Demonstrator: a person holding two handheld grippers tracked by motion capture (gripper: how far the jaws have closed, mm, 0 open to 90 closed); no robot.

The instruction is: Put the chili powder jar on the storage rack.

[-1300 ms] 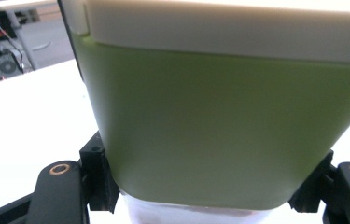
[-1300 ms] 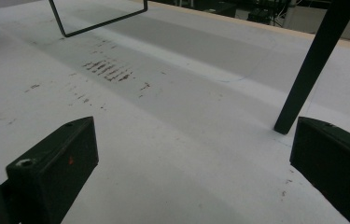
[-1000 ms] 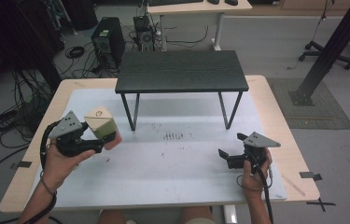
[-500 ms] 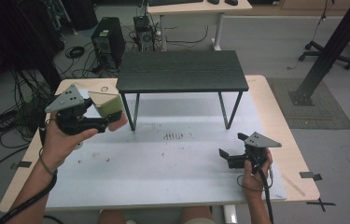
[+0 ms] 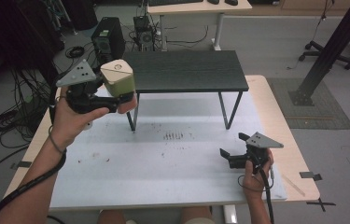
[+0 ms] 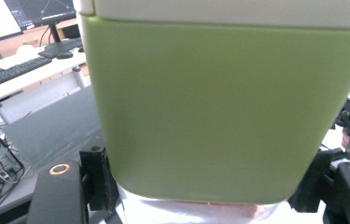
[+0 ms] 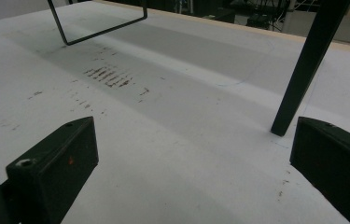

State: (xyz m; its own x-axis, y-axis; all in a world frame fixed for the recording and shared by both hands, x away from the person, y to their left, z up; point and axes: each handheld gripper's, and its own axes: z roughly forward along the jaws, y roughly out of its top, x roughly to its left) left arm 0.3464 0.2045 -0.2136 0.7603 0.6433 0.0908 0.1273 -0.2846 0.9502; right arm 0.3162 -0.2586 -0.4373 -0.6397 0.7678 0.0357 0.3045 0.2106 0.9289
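A green box with a cream lid (image 5: 120, 80) is held in the air, with my left gripper (image 5: 122, 95) shut on its lower sides. It hangs just off the near left corner of the small black raised table (image 5: 186, 70), about level with the tabletop. In the left gripper view the box (image 6: 224, 107) looms close between the two jaws of the left gripper (image 6: 205, 189). My right gripper (image 5: 233, 145) rests low over the white mat at the right, open, jaws pointing left. The right gripper (image 7: 196, 172) has nothing between its jaws.
The black table stands on thin metal legs (image 7: 310, 65) at the back of the white mat (image 5: 163, 158), which has dark scuff marks (image 5: 172, 136) in its middle. Cables and computer cases (image 5: 107, 39) lie on the floor beyond the wooden desk edge (image 5: 298, 154).
My left hand has lifted the green box and carried it up and back toward the black table's left corner. The right gripper has stayed where it was.
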